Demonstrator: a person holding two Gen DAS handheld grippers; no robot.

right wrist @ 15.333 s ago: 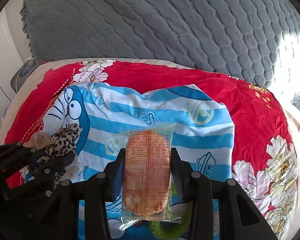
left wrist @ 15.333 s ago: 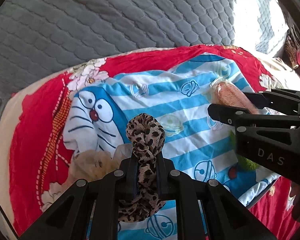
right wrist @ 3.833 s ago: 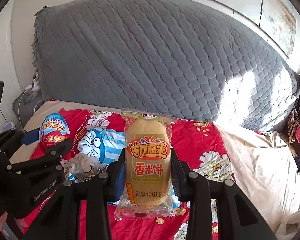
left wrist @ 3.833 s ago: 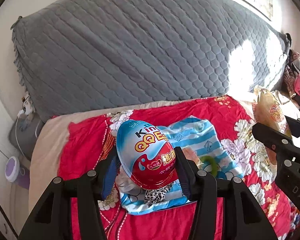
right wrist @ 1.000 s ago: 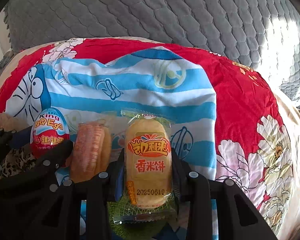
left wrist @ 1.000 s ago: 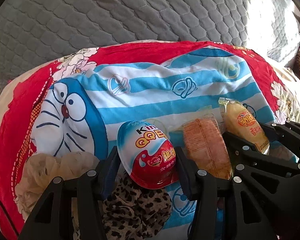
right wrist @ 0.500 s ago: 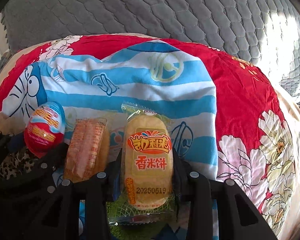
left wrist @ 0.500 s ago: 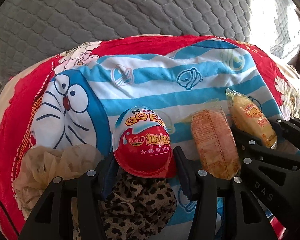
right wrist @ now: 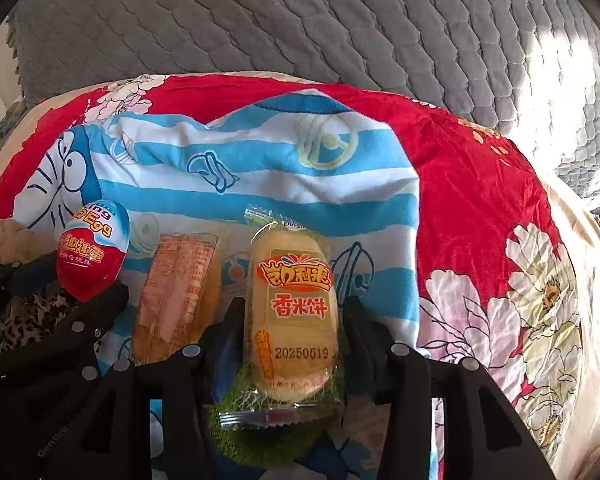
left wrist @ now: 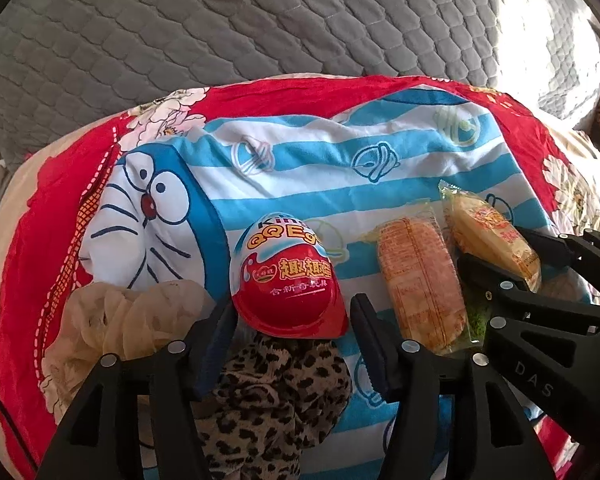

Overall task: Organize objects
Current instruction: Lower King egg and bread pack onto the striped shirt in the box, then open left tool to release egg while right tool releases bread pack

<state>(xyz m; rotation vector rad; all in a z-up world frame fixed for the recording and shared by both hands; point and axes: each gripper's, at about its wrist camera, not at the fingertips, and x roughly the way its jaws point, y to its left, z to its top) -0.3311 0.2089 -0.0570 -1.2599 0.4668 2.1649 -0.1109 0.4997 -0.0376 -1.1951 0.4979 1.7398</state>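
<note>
A red and blue toy egg (left wrist: 288, 276) rests on a leopard-print scrunchie (left wrist: 268, 400), between the fingers of my left gripper (left wrist: 292, 308). Its jaws are opening, with a slim gap on each side of the egg. A yellow rice-cake packet (right wrist: 296, 264) lies on a green scrunchie (right wrist: 260, 436), between the fingers of my right gripper (right wrist: 294, 308). Those jaws are opening too and stand off the wrapper. An orange wrapped cake (left wrist: 420, 284) lies between the egg and the yellow packet. All sit on a blue-striped cartoon cloth (left wrist: 300, 168).
A beige scrunchie (left wrist: 132, 320) lies left of the egg. The cloth is spread over red floral bedding (right wrist: 480, 200). A grey quilted cushion (left wrist: 260, 20) rises behind it. My right gripper's black frame (left wrist: 548, 312) crowds the left wrist view's right side.
Both pairs of jaws have widened and let go. The egg has tipped onto the leopard scrunchie; the yellow packet has settled onto the green scrunchie.
</note>
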